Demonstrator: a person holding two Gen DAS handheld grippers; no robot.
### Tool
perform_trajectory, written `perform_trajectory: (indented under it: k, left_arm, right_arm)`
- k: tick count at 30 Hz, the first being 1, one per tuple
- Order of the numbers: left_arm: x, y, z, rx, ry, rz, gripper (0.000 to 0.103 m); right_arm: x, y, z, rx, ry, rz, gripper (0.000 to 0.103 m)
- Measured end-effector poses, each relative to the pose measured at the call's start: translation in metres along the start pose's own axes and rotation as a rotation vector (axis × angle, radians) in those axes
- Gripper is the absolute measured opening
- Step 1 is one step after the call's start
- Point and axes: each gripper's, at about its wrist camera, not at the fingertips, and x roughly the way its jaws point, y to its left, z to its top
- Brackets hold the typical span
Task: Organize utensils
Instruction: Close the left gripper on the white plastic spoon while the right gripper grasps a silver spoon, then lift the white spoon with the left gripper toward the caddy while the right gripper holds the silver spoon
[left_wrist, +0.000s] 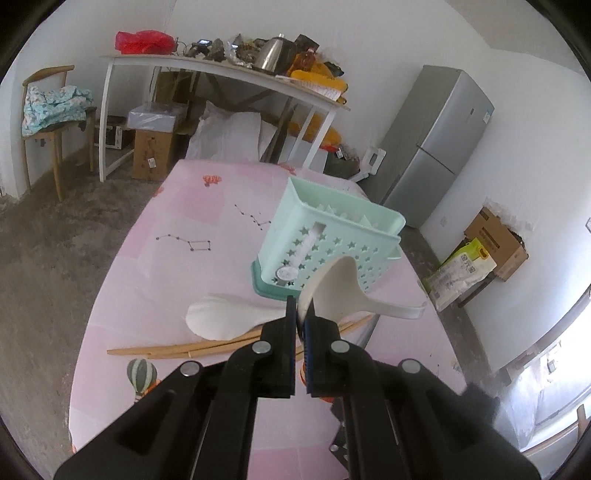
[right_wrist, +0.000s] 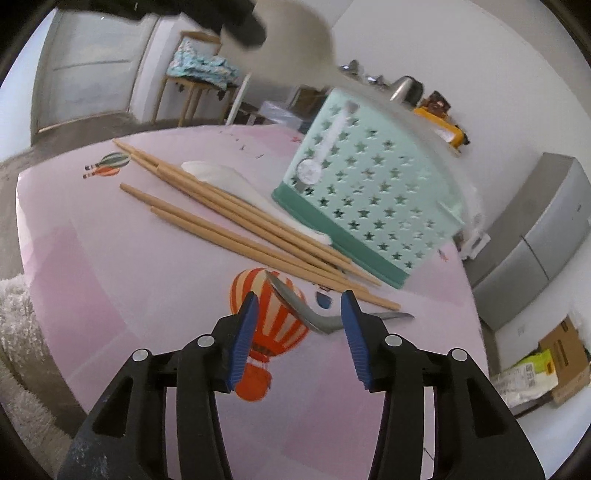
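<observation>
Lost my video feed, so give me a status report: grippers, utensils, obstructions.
Left gripper shut on cream rice paddle, lifted near mint caddy. Right gripper open over metal spoon. Chopsticks lie just beyond the spoon.

white walls, grey floor, a cluttered white desk (left_wrist: 221, 70), silver fridge (left_wrist: 439, 144).

Ahead of the right gripper's (right_wrist: 299, 310) parted fingers, a metal spoon (right_wrist: 314, 312) lies across the gap on the pink tablecloth (right_wrist: 110, 295). Just beyond it the wooden chopsticks (right_wrist: 236, 218) fan out, barring the way to the green star-holed basket (right_wrist: 373, 192). Left of the fingers the cloth lies bare. A white rice paddle (left_wrist: 229, 317) lies past the chopsticks.
</observation>
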Motion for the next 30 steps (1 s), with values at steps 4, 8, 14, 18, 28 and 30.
perform_trajectory:
  k: [4,8,14,18,28,30]
  left_arm:
    - [-0.005,0.005,0.001,-0.011,-0.016,0.005,0.003]
    - [-0.008,0.009,0.003,-0.025,-0.026,0.010,0.003]
    - [-0.011,0.014,0.005,-0.038,-0.037,0.008,0.003]
    - [-0.015,0.014,0.005,-0.038,-0.052,0.003,0.003]
    - [-0.025,0.015,0.009,-0.041,-0.098,-0.014,0.003]
    - [-0.028,0.017,0.011,-0.043,-0.109,-0.018,0.003]
  right_arm:
    - [0.002,0.008,0.001,-0.031,0.009,0.025,0.038]
    - [-0.002,0.018,-0.003,-0.065,0.014,0.037,0.015]
    - [-0.006,0.020,-0.004,-0.062,0.004,0.032,0.007]
    - [-0.012,0.014,-0.002,-0.031,-0.011,0.039,0.005]
    - [-0.030,-0.012,0.005,0.078,-0.062,0.058,0.004]
    - [-0.034,-0.020,0.008,0.117,-0.075,0.069,0.003]
